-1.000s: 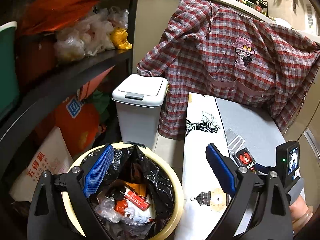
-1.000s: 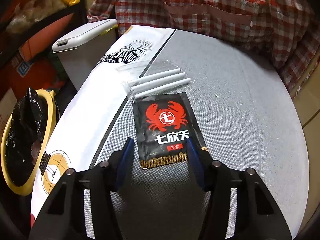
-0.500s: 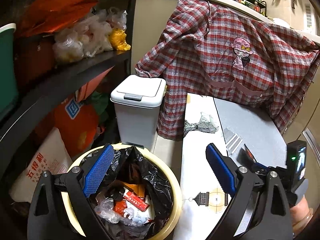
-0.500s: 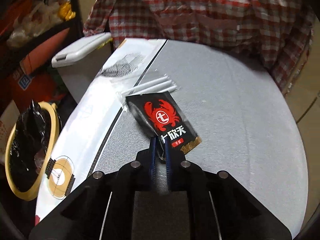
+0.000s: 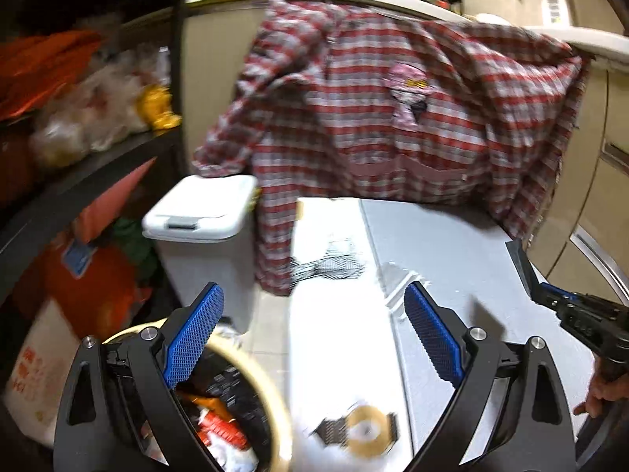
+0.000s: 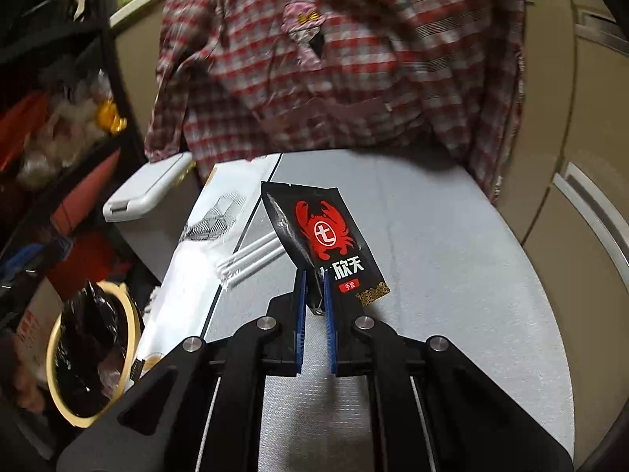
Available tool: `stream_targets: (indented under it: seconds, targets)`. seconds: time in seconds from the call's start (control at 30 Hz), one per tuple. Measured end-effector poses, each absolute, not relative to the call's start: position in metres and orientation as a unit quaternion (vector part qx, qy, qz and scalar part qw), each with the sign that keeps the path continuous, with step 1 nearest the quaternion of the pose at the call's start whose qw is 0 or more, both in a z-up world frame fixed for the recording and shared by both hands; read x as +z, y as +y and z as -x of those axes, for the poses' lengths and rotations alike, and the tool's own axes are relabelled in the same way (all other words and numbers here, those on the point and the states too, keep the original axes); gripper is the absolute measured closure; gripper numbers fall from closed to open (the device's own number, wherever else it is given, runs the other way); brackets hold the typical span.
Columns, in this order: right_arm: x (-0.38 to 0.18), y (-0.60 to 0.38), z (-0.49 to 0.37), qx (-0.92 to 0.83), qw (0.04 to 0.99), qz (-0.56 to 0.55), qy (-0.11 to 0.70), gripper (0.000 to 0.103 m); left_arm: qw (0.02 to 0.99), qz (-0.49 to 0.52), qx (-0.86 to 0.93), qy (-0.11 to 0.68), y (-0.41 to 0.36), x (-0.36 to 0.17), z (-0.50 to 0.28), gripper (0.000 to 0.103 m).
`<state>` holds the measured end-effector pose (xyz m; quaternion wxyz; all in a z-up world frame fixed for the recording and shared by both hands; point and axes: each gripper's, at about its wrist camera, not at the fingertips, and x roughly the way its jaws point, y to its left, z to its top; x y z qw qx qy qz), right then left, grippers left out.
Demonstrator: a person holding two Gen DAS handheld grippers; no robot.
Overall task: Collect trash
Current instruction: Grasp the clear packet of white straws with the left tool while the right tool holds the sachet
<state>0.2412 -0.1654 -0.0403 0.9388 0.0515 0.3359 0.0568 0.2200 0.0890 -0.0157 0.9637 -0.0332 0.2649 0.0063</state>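
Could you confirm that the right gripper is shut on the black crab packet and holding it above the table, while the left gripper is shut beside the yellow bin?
Not quite: the left gripper is open, its blue pads spread wide apart and holding nothing, as the left wrist view shows. The rest holds: the right gripper is shut on the black crab packet, lifted above the table, and the yellow bin sits beside the left gripper.

Grey desk (image 6: 452,259), white patterned cover (image 6: 188,259) on its left part. White straws (image 6: 253,257) in clear wrap lie on the desk by the cover's edge. Plaid shirt (image 6: 314,78) hangs over the far edge.
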Motion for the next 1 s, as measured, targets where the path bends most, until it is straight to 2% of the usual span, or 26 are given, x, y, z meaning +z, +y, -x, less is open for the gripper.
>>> stream_targets:
  seconds: [0.4, 0.6, 0.67, 0.73, 0.8, 0.9, 0.97, 1.0]
  targets:
    - [-0.044, -0.201, -0.248, 0.031, 0.935, -0.095, 0.341, 0.094, 0.943, 0.003, -0.083, 0.323, -0.001, -0.073, -0.325, 0.013]
    - [-0.054, -0.210, -0.257, 0.024, 0.929, -0.103, 0.354, 0.094, 0.930, -0.021, -0.097, 0.354, -0.016, -0.105, -0.351, 0.013]
    - [-0.057, -0.210, -0.259, 0.024, 0.928, -0.104, 0.356, 0.094, 0.922, -0.017, -0.100, 0.374, -0.017, -0.114, -0.358, 0.017]
    - [-0.059, -0.209, -0.261, 0.025, 0.928, -0.103, 0.358, 0.094, 0.913, -0.008, -0.106, 0.393, -0.017, -0.120, -0.365, 0.025]
    - [-0.060, -0.207, -0.262, 0.026, 0.927, -0.100, 0.359, 0.094, 0.908, -0.003, -0.104, 0.406, -0.017, -0.124, -0.369, 0.027]
    - [-0.064, -0.206, -0.265, 0.026, 0.925, -0.099, 0.365, 0.094, 0.895, 0.005, -0.101, 0.435, -0.015, -0.133, -0.376, 0.040]
    - [-0.065, -0.207, -0.266, 0.023, 0.925, -0.098, 0.367, 0.094, 0.895, 0.003, -0.100, 0.434, -0.016, -0.134, -0.376, 0.041]
    - [-0.065, -0.207, -0.266, 0.023, 0.924, -0.097, 0.368, 0.094, 0.896, -0.002, -0.095, 0.434, -0.018, -0.134, -0.376, 0.047]
